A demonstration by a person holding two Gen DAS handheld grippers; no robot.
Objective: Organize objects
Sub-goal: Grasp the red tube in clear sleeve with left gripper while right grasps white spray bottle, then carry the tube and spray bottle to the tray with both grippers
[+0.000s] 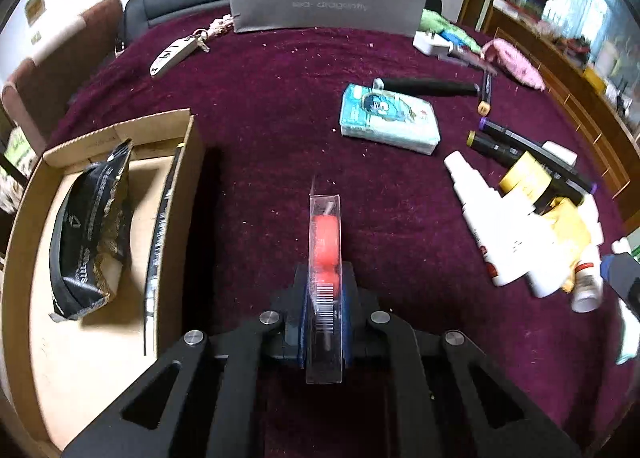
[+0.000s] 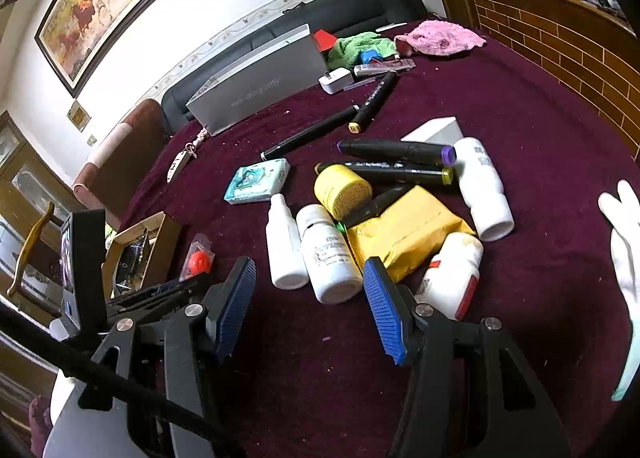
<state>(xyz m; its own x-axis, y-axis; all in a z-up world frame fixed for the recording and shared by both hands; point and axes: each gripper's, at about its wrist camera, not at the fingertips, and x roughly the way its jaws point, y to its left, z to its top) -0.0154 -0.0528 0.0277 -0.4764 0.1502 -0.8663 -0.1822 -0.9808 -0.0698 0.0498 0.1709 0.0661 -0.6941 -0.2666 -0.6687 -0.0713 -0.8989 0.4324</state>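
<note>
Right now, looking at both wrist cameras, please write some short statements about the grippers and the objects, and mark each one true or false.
1. The left gripper is shut on the clear plastic package with red balls. True.
2. The right gripper holds a white bottle. False: its jaws are open and empty, above the maroon tablecloth.
3. A black foil bag lies inside the cardboard box. True.
4. The tissue pack is inside the cardboard box. False: it lies on the tablecloth, apart from the box.
5. The yellow pouch lies among the white bottles. True.
</note>
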